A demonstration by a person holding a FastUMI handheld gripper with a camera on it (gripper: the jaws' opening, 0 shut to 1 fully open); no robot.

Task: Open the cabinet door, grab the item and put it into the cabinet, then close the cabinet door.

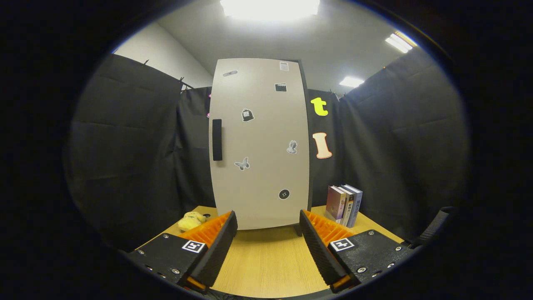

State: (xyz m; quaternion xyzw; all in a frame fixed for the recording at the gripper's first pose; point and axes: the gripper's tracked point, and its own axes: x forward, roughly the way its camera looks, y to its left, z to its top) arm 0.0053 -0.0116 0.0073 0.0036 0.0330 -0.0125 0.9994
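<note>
None of the task's steps looks done from where things stand. The cabinet [260, 143] sits upright on the counter [266, 262] with its pale door [266, 175] flat shut, its dark handle [217, 139] on the left side of the door, untouched. The hand-held gripper [268, 227] is released: its two fingers are spread wide apart with nothing between them, aimed at the foot of the cabinet and well short of the handle, which sits higher up and off to the left.

As for the item to go inside, I would guess it is the small yellow soft toy [190, 221] lying on the counter just beyond the left finger, near the cabinet's left corner. A few books [344, 204] stand upright to the right of the cabinet, beyond the right finger, and could be meant instead; I cannot tell for sure.

Everything is left: pull the door open, pick up the item, place it inside, and shut the door.
</note>
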